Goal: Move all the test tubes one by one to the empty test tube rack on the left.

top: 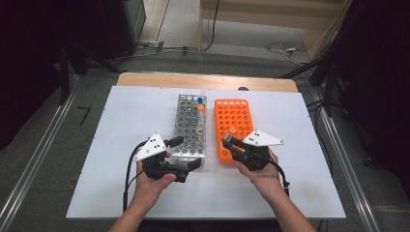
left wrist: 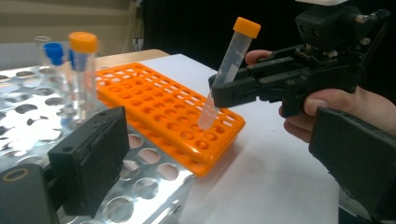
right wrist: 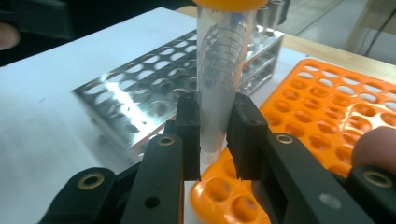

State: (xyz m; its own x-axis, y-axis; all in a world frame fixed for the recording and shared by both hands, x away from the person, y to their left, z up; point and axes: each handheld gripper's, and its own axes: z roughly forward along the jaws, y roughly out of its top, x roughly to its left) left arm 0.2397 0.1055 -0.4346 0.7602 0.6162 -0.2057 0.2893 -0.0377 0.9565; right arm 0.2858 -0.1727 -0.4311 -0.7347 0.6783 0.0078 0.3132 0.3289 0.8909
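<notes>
Graduation lines, too fine to read, ring the clear plastic tube with an orange screw cap (right wrist: 223,70), clamped tilted between the matte black pads of the right hand-held gripper (right wrist: 214,135), its conical tip just above the near holes of the glossy orange plastic rack (left wrist: 177,116). The left hand-held gripper (top: 186,153), jaws wide apart and empty, sits at the near end of the shiny perforated metal rack (top: 191,126) beside it on the white tabletop (top: 121,145). Farther off, orange-capped and blue-capped tubes (left wrist: 83,70) stand upright in that metal rack.

In the right gripper view, the orange cap (right wrist: 229,4) of the held tube (right wrist: 222,79) is cut off by the top edge, and the tube's tip is hidden behind the jaws. In the high view, that tube is too small for its angle to be told. In the left gripper view, part of the metal rack (left wrist: 28,112) is covered by one near jaw, and two tubes (left wrist: 81,74) beyond the orange rack (left wrist: 159,112) are blurred.
</notes>
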